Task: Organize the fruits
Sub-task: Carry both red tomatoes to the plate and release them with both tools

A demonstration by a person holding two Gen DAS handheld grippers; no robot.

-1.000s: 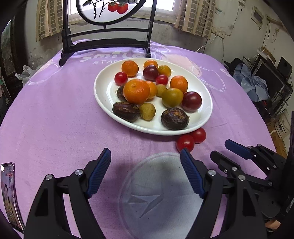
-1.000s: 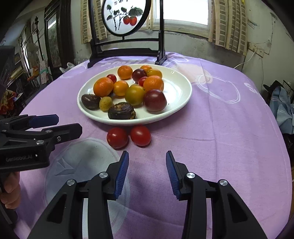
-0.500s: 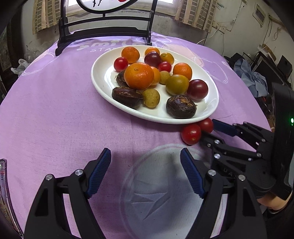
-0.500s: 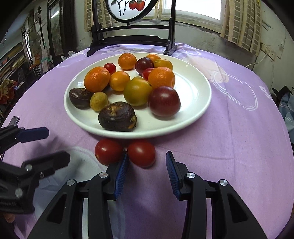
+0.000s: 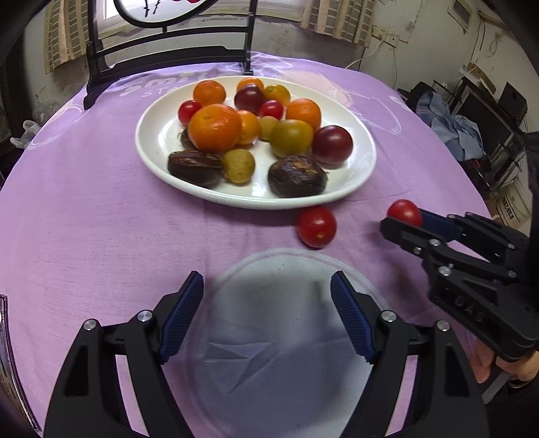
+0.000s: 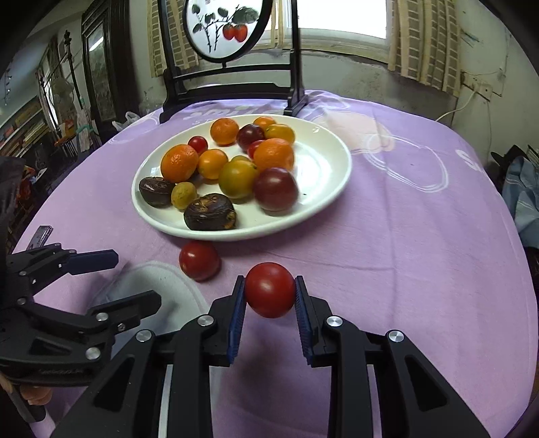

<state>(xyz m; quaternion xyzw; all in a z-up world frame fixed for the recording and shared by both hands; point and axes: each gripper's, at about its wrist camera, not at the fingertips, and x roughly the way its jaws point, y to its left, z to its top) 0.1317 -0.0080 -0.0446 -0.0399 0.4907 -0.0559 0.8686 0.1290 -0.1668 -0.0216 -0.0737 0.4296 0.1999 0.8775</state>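
Note:
A white plate (image 5: 158, 134) (image 6: 323, 165) on the purple cloth holds oranges, tomatoes, plums and dark wrinkled fruits. My right gripper (image 6: 269, 296) is shut on a red tomato (image 6: 269, 289) and holds it just above the cloth; it also shows in the left wrist view (image 5: 404, 212). A second red tomato (image 5: 316, 226) (image 6: 198, 260) lies on the cloth by the plate's near rim. My left gripper (image 5: 267, 316) is open and empty over a pale round print on the cloth (image 5: 276, 337), left of the right gripper.
A black wooden stand with a round painted panel (image 6: 225, 30) stands at the table's far edge behind the plate. Cluttered furniture (image 5: 471, 121) lies beyond the table's right edge. A flat object (image 6: 42, 234) lies near the left edge.
My right gripper moved forward onto the right-hand tomato, closed on it and lifted it off the cloth. The left gripper stayed open, shifting slightly.

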